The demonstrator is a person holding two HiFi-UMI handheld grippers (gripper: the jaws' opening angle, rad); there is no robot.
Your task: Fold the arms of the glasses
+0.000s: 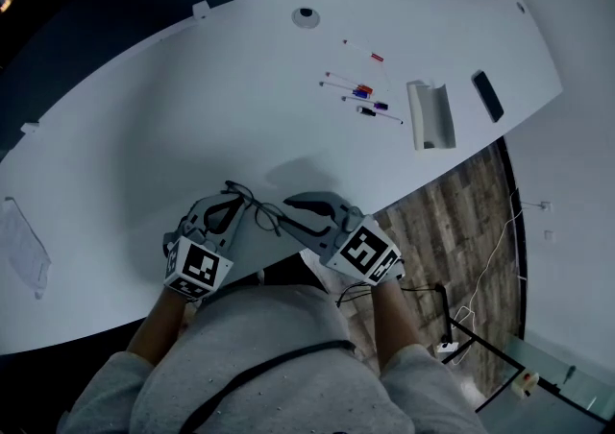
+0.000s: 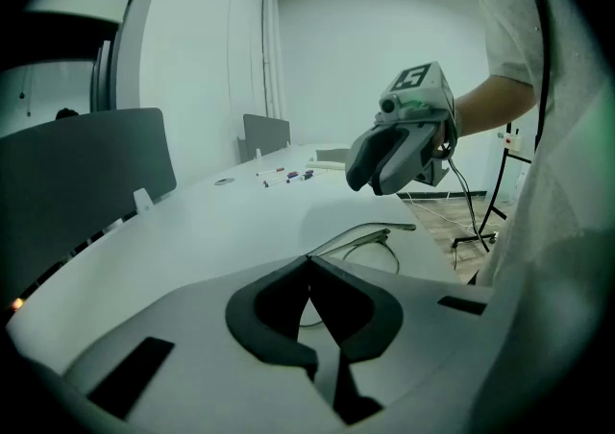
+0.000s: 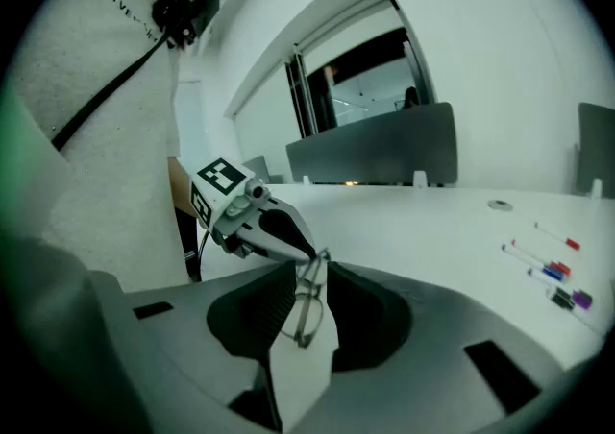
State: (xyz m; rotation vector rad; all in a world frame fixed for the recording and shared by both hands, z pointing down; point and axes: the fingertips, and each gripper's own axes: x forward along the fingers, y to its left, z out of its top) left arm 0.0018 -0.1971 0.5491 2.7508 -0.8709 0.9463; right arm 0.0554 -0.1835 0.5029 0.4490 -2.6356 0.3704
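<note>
Thin wire-framed glasses (image 1: 258,209) are held just above the white table (image 1: 144,134) near its front edge, between my two grippers. My left gripper (image 1: 232,196) is shut on one end of the frame; in the left gripper view its jaws (image 2: 309,264) meet at the tips, and an arm of the glasses (image 2: 375,233) runs away to the right. In the right gripper view the glasses (image 3: 306,312) hang from the left gripper's tips (image 3: 309,254). My right gripper (image 3: 309,280) is open, its pads apart and off the frame; it hovers just right of the glasses (image 1: 288,206).
Several markers (image 1: 360,88) lie scattered at the table's far right, beside a white tray (image 1: 430,113) and a black phone (image 1: 487,95). A round port (image 1: 306,15) sits at the far edge. Wooden floor with cables (image 1: 461,250) lies right of the table.
</note>
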